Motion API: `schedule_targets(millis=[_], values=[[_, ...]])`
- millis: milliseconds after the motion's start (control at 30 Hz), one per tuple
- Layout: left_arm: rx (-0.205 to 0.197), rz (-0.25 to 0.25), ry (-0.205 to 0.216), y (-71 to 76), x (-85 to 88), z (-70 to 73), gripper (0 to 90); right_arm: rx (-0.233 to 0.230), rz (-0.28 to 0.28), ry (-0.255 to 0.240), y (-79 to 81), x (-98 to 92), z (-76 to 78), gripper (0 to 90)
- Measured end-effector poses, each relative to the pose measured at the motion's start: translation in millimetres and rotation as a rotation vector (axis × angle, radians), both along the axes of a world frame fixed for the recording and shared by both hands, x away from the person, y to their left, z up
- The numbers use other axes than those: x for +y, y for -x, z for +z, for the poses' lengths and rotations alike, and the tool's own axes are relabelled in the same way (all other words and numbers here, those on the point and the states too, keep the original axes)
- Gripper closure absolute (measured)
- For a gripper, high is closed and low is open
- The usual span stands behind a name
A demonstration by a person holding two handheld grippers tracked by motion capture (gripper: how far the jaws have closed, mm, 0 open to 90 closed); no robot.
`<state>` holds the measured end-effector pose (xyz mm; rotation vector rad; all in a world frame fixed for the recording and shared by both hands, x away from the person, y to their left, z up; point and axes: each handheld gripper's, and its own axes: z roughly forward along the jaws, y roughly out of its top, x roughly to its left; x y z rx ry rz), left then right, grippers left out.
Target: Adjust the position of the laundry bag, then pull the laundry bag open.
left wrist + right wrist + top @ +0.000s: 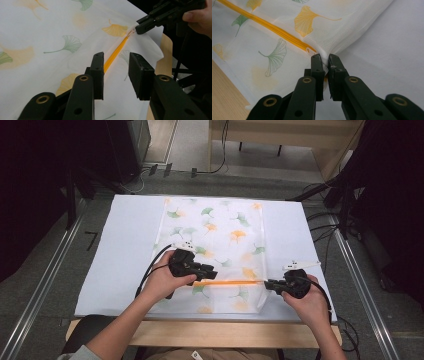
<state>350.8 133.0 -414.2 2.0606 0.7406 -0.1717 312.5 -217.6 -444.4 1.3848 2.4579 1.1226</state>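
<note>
Bag: a white mesh laundry bag printed with green and orange ginkgo leaves [215, 245] lay flat on the pale sheet covering the table [120, 250], its long side running from 12 to 6 o'clock in the high view.
Zipper: an orange zipper [232, 282] crossed the bag's near end from 9 to 3 o'clock.
Right gripper [272, 284]: held at the zipper's 3 o'clock end, jaws pointing toward 9 o'clock.
Right jaws: clenched on the bag's edge; in the right gripper view the mesh was bunched and pinched between the pads, with the zipper's end just beyond the tips toward 11 o'clock.
Left gripper [209, 269]: over the zipper's 9 o'clock end, jaws pointing toward 3 o'clock.
Left jaws: apart, pressing on nothing; in the left gripper view the zipper [115, 53] ran up through the gap toward 1 o'clock, just beside the left-hand pad.
Contact, left: whether the pads touched the mesh could not be told.
Far end: in the left gripper view the right gripper [140, 26] gripped the bag at 1 o'clock.
</note>
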Motion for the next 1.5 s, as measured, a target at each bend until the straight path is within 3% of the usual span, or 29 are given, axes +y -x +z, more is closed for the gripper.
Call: schedule_targets(millis=[400,633,900,1300,1500], values=[[0.013,-0.042,-0.002,5.0,-20.2,-8.9,70.6,-0.001,0.006,-0.002,-0.3,0.6,0.9,85.4],[-0.008,-0.076,-0.007,9.2,-36.3,-14.6,71.6,-0.001,0.007,-0.003,-0.2,0.9,1.6,85.3],[-0.007,-0.121,-0.040,12.5,-56.2,-24.4,73.4,-0.006,0.013,-0.002,-0.4,2.3,2.1,85.3],[0.008,-0.132,-0.021,9.0,-78.8,-30.6,74.6,-0.011,0.024,-0.011,-1.5,1.8,2.5,85.5],[-0.001,-0.146,-0.041,8.0,-88.3,-32.8,74.8,-0.013,0.028,-0.013,-1.2,1.6,3.1,85.5]])
